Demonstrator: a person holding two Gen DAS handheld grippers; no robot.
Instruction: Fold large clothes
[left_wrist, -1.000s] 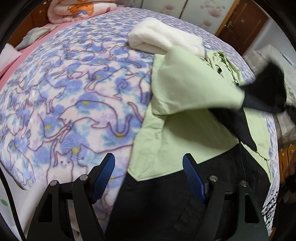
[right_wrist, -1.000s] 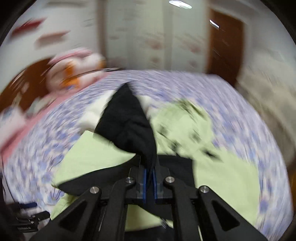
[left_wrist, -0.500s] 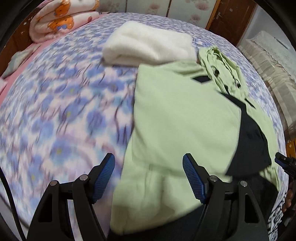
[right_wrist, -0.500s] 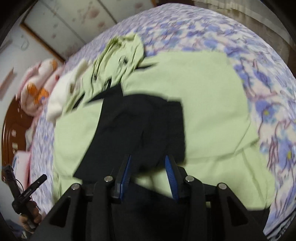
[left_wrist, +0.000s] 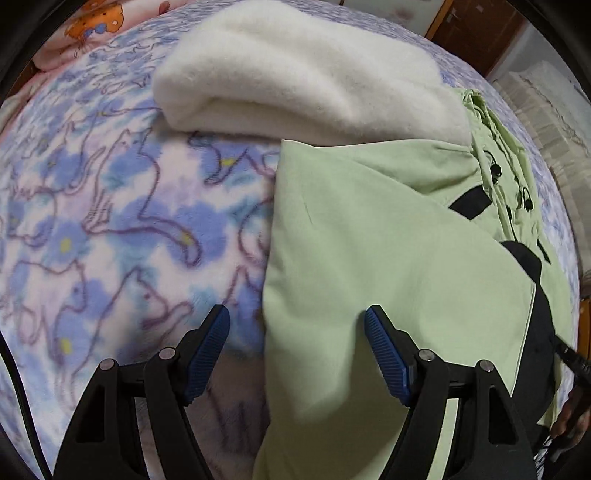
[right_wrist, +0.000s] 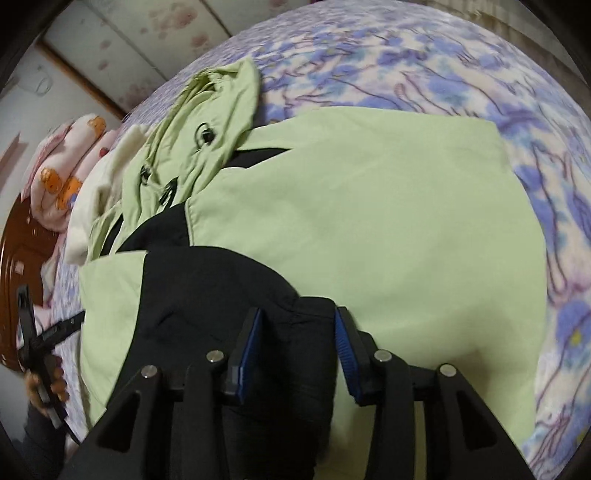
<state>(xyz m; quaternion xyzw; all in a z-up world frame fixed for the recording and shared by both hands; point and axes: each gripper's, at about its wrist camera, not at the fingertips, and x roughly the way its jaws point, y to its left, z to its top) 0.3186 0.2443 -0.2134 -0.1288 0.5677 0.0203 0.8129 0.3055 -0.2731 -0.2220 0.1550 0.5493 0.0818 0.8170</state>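
Note:
A light green jacket (left_wrist: 388, 240) with black sleeve ends lies flat on the bed, its hood (right_wrist: 207, 122) bunched at the far end. My left gripper (left_wrist: 295, 314) is open and low over the jacket's left edge: one finger is over the blanket, the other over green cloth. A black sleeve (right_wrist: 214, 291) lies folded across the green body (right_wrist: 369, 203). Over its cuff end my right gripper (right_wrist: 298, 314) has its jaws partly apart. Black cloth shows between the pads, and they do not pinch it.
The bed cover is a fleece blanket (left_wrist: 110, 221) with blue flowers and cats. A folded white blanket (left_wrist: 303, 74) touches the jacket's far left corner. Pink bedding (right_wrist: 62, 177) with orange bears lies by a wooden headboard (right_wrist: 14, 258). A hand (right_wrist: 44, 373) shows at the left.
My right gripper has let go of the black sleeve, which now lies on the green jacket. Both grippers have come down closer to the bed, the left one reaching the jacket's left edge.

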